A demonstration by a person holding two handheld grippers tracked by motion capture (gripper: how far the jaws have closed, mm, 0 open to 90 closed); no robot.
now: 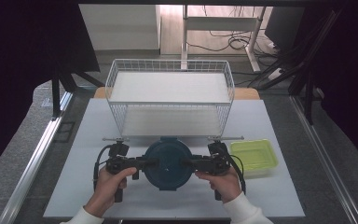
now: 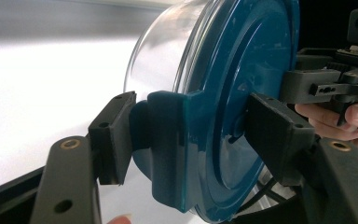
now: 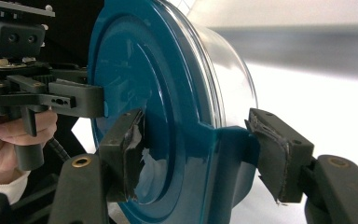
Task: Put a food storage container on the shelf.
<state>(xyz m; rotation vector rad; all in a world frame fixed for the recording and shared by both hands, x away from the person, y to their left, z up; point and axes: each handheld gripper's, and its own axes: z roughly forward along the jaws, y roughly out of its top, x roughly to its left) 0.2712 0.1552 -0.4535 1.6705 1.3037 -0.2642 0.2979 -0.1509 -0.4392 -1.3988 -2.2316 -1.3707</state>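
A round glass container with a dark teal lid (image 1: 168, 163) sits near the front middle of the white table (image 1: 93, 140), and both hand-held grippers clamp it from opposite sides. The left hand-held gripper (image 1: 144, 163) comes in from the left, held in the person's left hand (image 1: 109, 184); in the left gripper view its two black jaws bracket the lid's edge at a latch tab, one pad against the tab on the glass side and the other flat on the lid's top face — closed on the container. The right hand-held gripper (image 1: 193, 163), held in the right hand (image 1: 223, 182), does the same from the right: in the right gripper view one worn pad presses the lid's face and the other meets the latch tab below the rim.

The clear wall of the container (image 2: 158, 51) shows behind the lid in both gripper views, which see it side-on.

Just behind the container stands a white wire basket (image 1: 170, 95) with two levels. To the right, near the right hand-held gripper, lies a shallow yellow-green tray (image 1: 254, 156) — apart from the container.
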